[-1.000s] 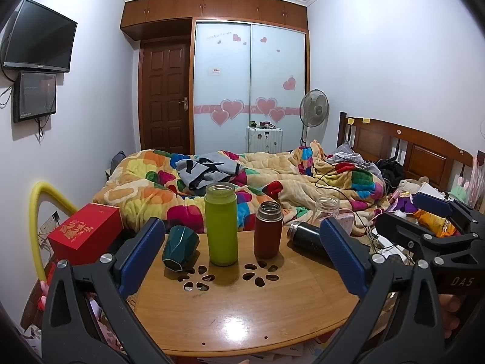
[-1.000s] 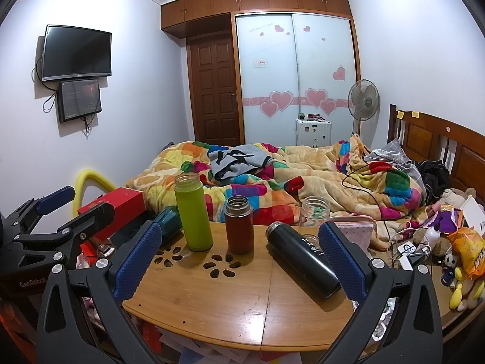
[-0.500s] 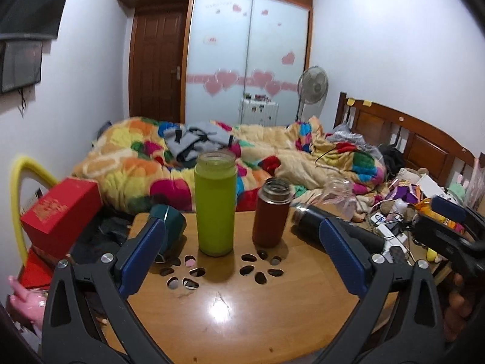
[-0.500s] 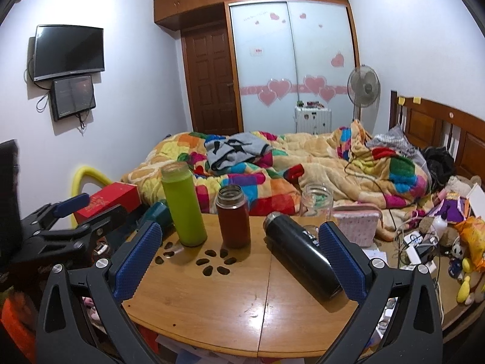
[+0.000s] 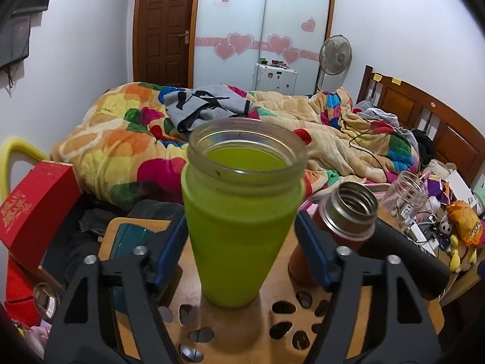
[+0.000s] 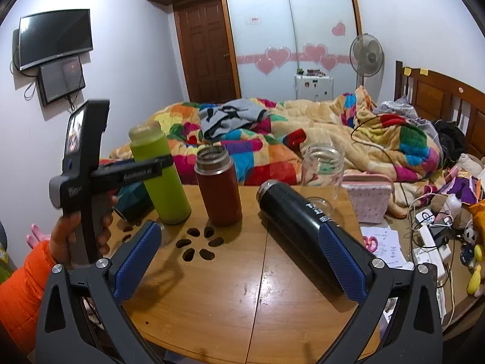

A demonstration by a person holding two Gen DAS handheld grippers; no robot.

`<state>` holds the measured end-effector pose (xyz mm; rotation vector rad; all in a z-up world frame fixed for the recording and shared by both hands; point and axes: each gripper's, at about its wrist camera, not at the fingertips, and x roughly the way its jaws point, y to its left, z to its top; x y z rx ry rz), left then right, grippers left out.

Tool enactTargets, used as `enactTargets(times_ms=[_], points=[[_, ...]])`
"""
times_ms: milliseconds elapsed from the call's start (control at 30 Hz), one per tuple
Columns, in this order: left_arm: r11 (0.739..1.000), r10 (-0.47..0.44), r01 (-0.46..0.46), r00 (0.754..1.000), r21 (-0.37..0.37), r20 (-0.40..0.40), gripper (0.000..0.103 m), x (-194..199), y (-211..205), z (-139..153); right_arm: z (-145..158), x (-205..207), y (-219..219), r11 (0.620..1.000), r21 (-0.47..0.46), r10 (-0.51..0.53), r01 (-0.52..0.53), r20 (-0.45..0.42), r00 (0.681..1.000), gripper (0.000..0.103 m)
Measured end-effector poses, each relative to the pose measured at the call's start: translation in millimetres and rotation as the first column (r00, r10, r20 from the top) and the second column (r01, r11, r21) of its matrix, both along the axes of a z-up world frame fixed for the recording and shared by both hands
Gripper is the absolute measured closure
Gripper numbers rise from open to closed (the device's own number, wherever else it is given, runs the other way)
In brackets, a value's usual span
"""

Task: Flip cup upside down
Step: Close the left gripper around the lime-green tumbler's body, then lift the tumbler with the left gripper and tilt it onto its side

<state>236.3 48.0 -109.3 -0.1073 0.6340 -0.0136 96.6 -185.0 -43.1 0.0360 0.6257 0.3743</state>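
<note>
A tall green cup (image 5: 239, 236) with an open glass rim stands upright on the round wooden table (image 6: 212, 297). My left gripper (image 5: 239, 257) has its blue pads on either side of the cup's lower body, close to or touching it. In the right wrist view the green cup (image 6: 160, 176) shows at the left with the left gripper's body (image 6: 91, 176) beside it. My right gripper (image 6: 239, 261) is open and empty above the table's front half.
A red-brown flask (image 6: 219, 191) stands right of the green cup. A black flask (image 6: 303, 230) lies on its side. A glass jar (image 6: 321, 166), a teal cup (image 5: 127, 242), a red box (image 5: 33, 209) and a cluttered bed (image 6: 303, 133) surround the table.
My left gripper has moved forward onto the green cup and its jaws have narrowed around it. My right gripper has drifted slightly closer to the table.
</note>
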Motion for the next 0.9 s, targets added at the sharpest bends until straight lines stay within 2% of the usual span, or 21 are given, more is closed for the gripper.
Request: enactTargets(times_ms=[33, 233, 400, 533, 700, 833, 900], points=[[1.000, 0.004, -0.004, 1.000, 0.001, 0.002, 0.038, 2, 1, 0, -3, 2, 1, 1.000, -0.002, 0.005, -0.005, -0.007, 1.000, 0.000], [0.999, -0.044, 0.044, 0.999, -0.003, -0.027, 0.039, -11, 1, 4, -17, 7, 9, 0.999, -0.014, 0.042, -0.043, -0.031, 0.999, 0.000], [0.991, -0.133, 0.132, 0.989, -0.021, -0.065, 0.039, -43, -14, 11, -27, 4, 15, 0.996, -0.011, 0.093, -0.094, -0.045, 0.995, 0.000], [0.971, -0.235, 0.229, 0.966, -0.070, -0.104, 0.039, -69, -31, 15, -38, -3, 24, 0.987, -0.024, 0.156, -0.158, -0.053, 0.986, 0.000], [0.932, -0.330, 0.301, 0.934, -0.201, -0.135, 0.039, -91, -46, 18, -53, -12, 32, 0.969, -0.033, 0.240, -0.244, -0.089, 0.967, 0.000], [0.868, -0.405, 0.323, 0.900, -0.378, -0.162, 0.039, -93, -45, 13, -65, -13, 37, 0.960, -0.037, 0.272, -0.278, -0.122, 0.955, 0.000], [0.846, -0.422, 0.321, 0.891, -0.427, -0.166, 0.039, -93, -44, 11, -71, -13, 39, 0.957, -0.036, 0.281, -0.288, -0.134, 0.950, 0.000]])
